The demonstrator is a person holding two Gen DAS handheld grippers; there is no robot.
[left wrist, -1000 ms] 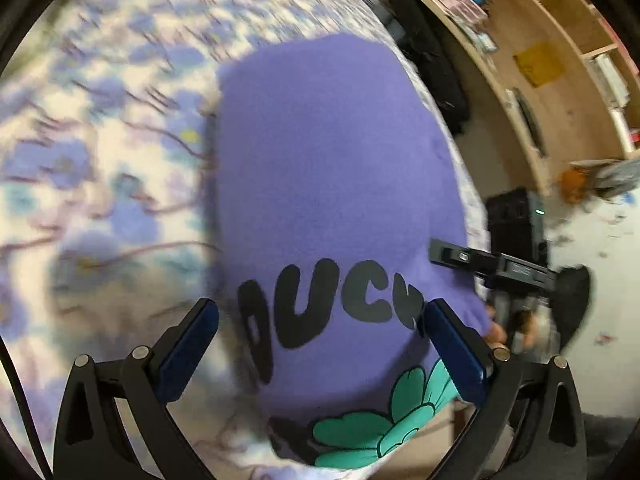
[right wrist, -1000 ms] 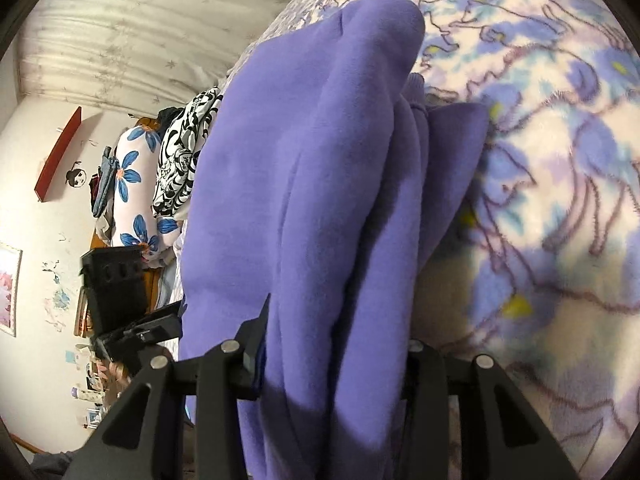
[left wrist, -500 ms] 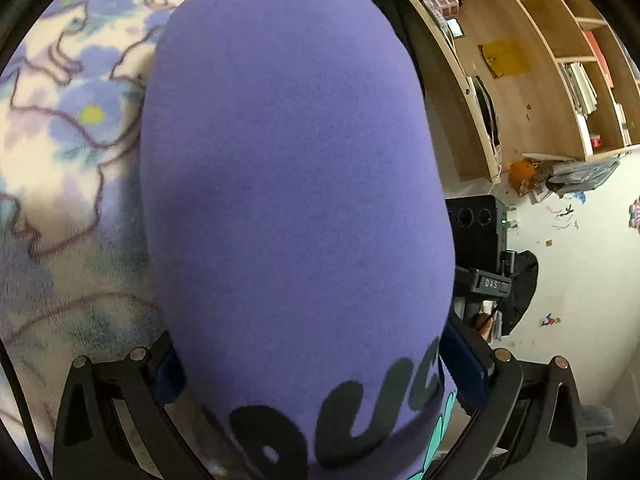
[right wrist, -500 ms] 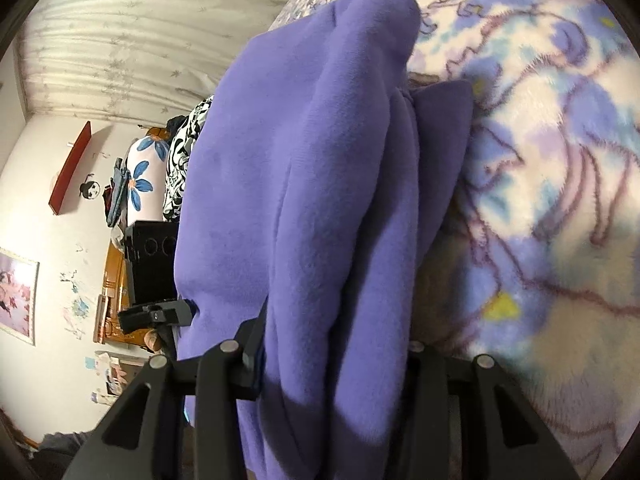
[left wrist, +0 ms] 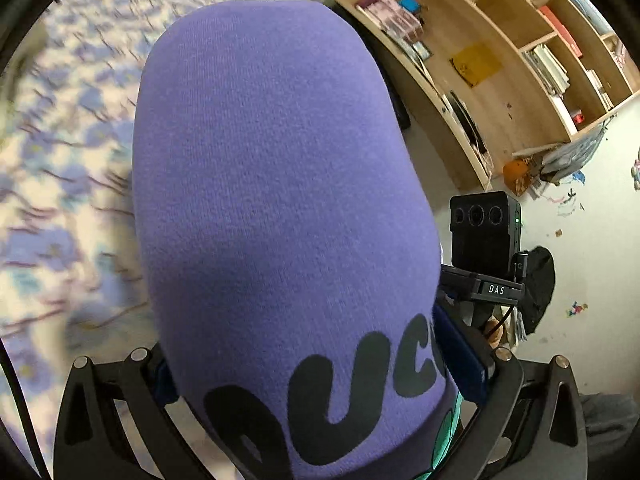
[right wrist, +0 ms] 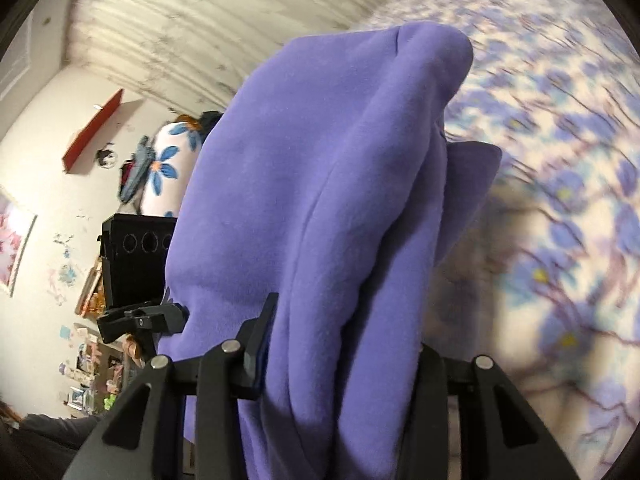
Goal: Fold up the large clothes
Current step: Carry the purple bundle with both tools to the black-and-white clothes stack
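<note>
Two grippers, both yours, each clamped on one purple sweatshirt (left wrist: 272,200): left gripper (left wrist: 320,376) and right gripper (right wrist: 340,344). Garment hangs forward between them above the floral bedspread (right wrist: 560,160), its length running away from you toward the bed's far edge.

A bed under a blurred blue-and-cream floral fleece blanket (left wrist: 60,184) fills one side. A light wooden open-shelved bookcase (left wrist: 500,92) holding books stands on pale floor (left wrist: 592,248). A pale pleated curtain (right wrist: 192,28) hangs beside a white wall (right wrist: 52,128) bearing a red shelf (right wrist: 94,130).

left gripper (left wrist: 316,364) clamped on purple cloth (left wrist: 272,184), right gripper (right wrist: 340,344) likewise
</note>
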